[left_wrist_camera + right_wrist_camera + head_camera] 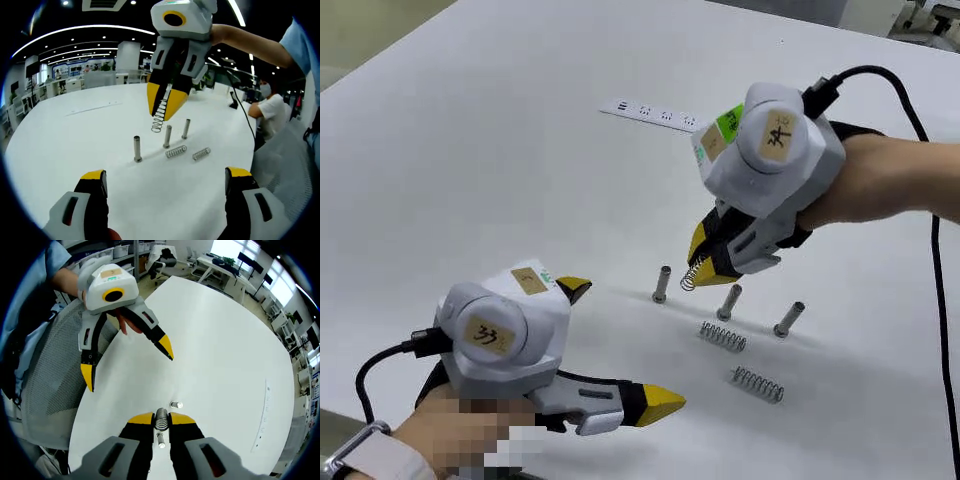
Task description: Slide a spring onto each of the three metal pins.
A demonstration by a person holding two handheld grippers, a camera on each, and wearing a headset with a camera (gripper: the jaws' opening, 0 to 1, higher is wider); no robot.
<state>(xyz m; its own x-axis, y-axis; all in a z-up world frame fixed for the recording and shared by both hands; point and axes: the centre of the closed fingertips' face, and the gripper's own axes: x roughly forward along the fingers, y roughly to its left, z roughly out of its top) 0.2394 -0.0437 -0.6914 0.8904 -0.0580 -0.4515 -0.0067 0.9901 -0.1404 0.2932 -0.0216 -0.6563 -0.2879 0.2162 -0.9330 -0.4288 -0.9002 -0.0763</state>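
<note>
Three short metal pins stand upright on the white table: a left pin [661, 284], a middle pin [729, 301] and a right pin [788, 319]. My right gripper [705, 272] is shut on a spring [692, 272], holding it tilted in the air just above and between the left and middle pins. From its own view the held spring [161, 417] sits between the yellow tips, with one pin top [175, 404] just beyond. Two more springs [722, 336] [757, 384] lie flat in front of the pins. My left gripper [617, 346] stands open near the table's front edge, holding nothing.
A white paper strip [650, 112] with printed marks lies far back on the table. Black cables [920, 130] trail from both grippers. A mesh chair [55, 405] stands by the table's edge, and other people sit at desks in the background.
</note>
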